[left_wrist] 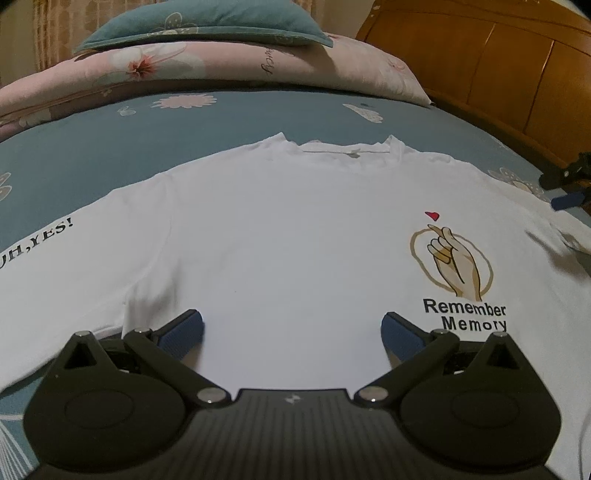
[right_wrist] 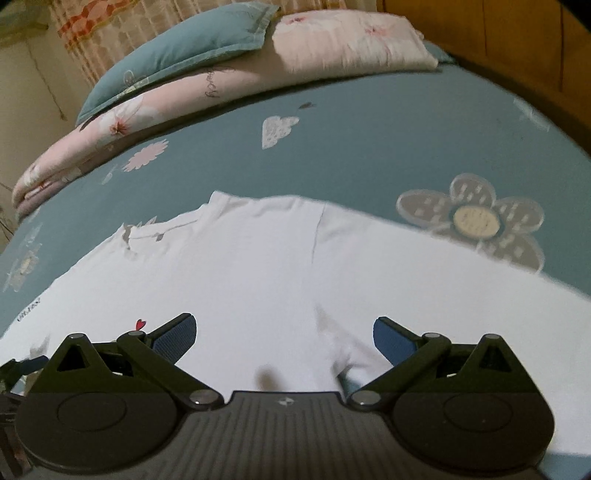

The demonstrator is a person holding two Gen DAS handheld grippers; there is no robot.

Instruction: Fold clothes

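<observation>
The left gripper [left_wrist: 291, 332] has its fingers [left_wrist: 183, 332] spread wide with nothing between them; they hover at the bottom of the left wrist view, over the lower middle of the white T-shirt [left_wrist: 280, 229]. The right gripper [right_wrist: 282, 338] is likewise wide and empty, poised at the bottom of its own view above the seam where a sleeve meets the body of the shirt.

Beyond the fingers, the T-shirt lies spread flat, front up, on the blue flowered bed sheet [left_wrist: 92, 140]. Its collar [left_wrist: 347, 147] sits in the upper middle of the left view, the hand-and-heart print [left_wrist: 452, 266] with the words "Remember Memory" at right, and lettering on a sleeve at the left edge. Further out, in the upper part of both views, a folded pink quilt [left_wrist: 221, 66] carries a teal pillow [left_wrist: 207, 22], with the wooden headboard [left_wrist: 498, 59] at upper right.

Judging from this, no fold has been made yet: both sleeves lie out to the sides and the body is a single flat layer. All the folding remains, starting with a grasp on an edge or sleeve.
</observation>
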